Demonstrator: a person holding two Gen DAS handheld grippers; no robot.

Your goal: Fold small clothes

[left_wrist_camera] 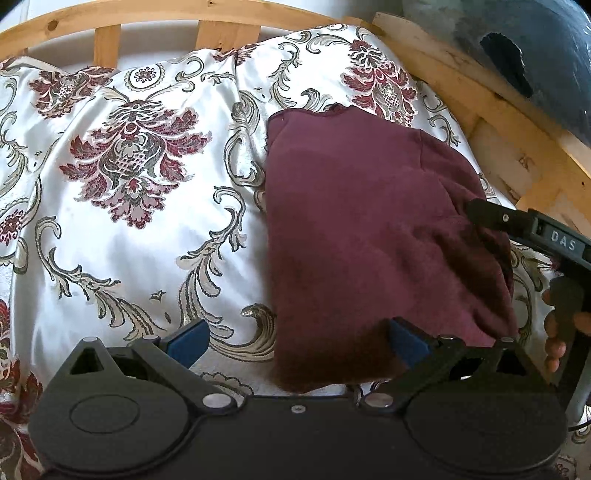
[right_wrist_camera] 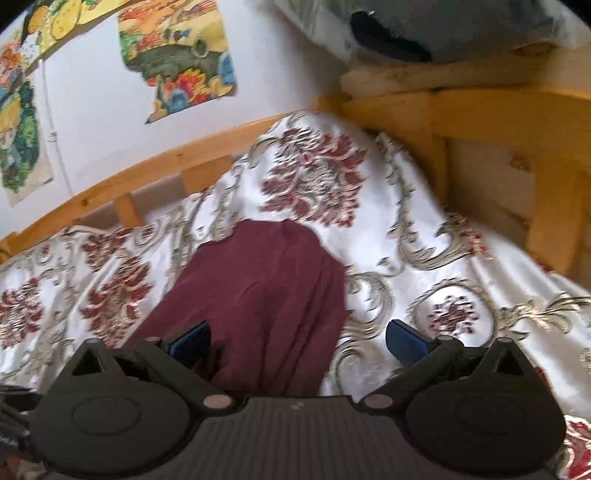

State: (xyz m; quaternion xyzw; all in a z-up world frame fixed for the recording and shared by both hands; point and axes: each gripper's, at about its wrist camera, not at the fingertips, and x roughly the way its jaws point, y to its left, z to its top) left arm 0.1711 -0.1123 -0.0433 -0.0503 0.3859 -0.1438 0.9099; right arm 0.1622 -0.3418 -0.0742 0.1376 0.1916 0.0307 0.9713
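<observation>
— Any boxes or baskets holding things?

— None that I can make out. A dark bluish bundle [left_wrist_camera: 517, 48] sits at the upper right of the left wrist view, cut off by the frame edge, and what it is I cannot tell.

— What else is hard to read?

— The right wrist view is blurred, so the coloured pictures [right_wrist_camera: 177, 55] on the wall at upper left stay vague. In the left view only fingertips of a hand [left_wrist_camera: 557, 332] show at the right edge.

— And the garment?

— A maroon cloth [left_wrist_camera: 376, 236], fuzzy and folded over (layered edges show along its right side), lies on the floral bedspread [left_wrist_camera: 122, 221] inside a wooden bed frame [left_wrist_camera: 221, 14], centre-right of the left view.

— The tools?

— The left tool [left_wrist_camera: 295, 341] stands wide apart, gripping nothing, with the cloth's lower edge between its blue pads. The right tool [right_wrist_camera: 297, 341] is spread fully, empty, hovering over the cloth's near end.
</observation>
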